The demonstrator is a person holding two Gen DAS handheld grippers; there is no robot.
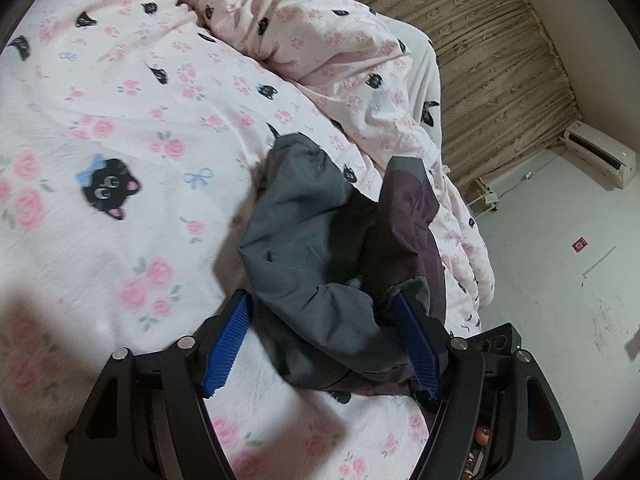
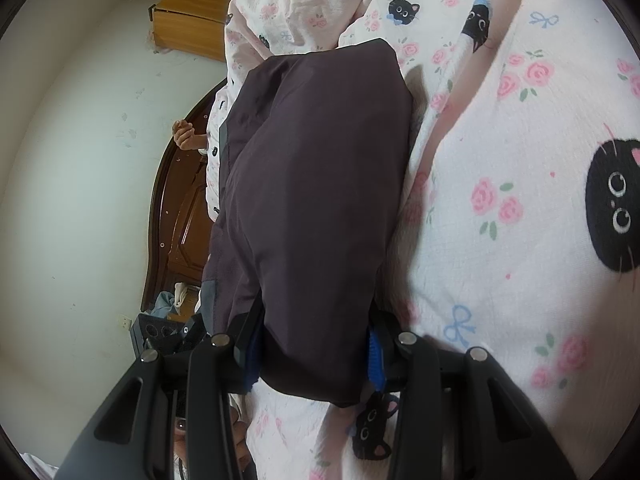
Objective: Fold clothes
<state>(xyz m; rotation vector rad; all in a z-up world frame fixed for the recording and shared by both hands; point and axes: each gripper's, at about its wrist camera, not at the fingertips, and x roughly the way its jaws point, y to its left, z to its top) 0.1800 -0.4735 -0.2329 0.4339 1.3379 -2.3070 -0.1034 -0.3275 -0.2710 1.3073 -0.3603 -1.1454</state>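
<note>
Item: dark plum-and-grey garment of thin woven cloth (image 1: 320,240), bunched and part-folded, lying on the bed; in the left wrist view its grey side is rumpling up directly ahead of the tool, with a plum panel to the right, and its near edge is sagging between the two fingers.

Left gripper (image 1: 320,344): jaws standing well apart; the blue ribbed pads (image 1: 226,344) are sitting either side of the cloth; the left pad is showing clear of it, while the right pad is lying against or just beside the plum fold, contact uncertain; nothing is being pinched.

Right gripper (image 2: 316,344): jaws standing partly closed around the thick plum bundle (image 2: 316,200), which is filling the gap between them and stretching away ahead of the tool; the blue pads (image 2: 376,360) are pressing in on its near end from both sides.

Support: pale pink cotton bedsheet printed with roses, blue bows and black cat faces (image 1: 120,120), lying under the garment and spreading left of the left gripper and right of the right gripper.

Beyond: crumpled quilt of the same print (image 1: 320,40) heaped ahead of the left gripper; tan patterned curtain (image 1: 480,60) and white wall unit (image 1: 600,156) farther right; dark wooden bed frame (image 2: 176,208) and light wooden cabinet (image 2: 192,12) showing left of the right gripper.
</note>
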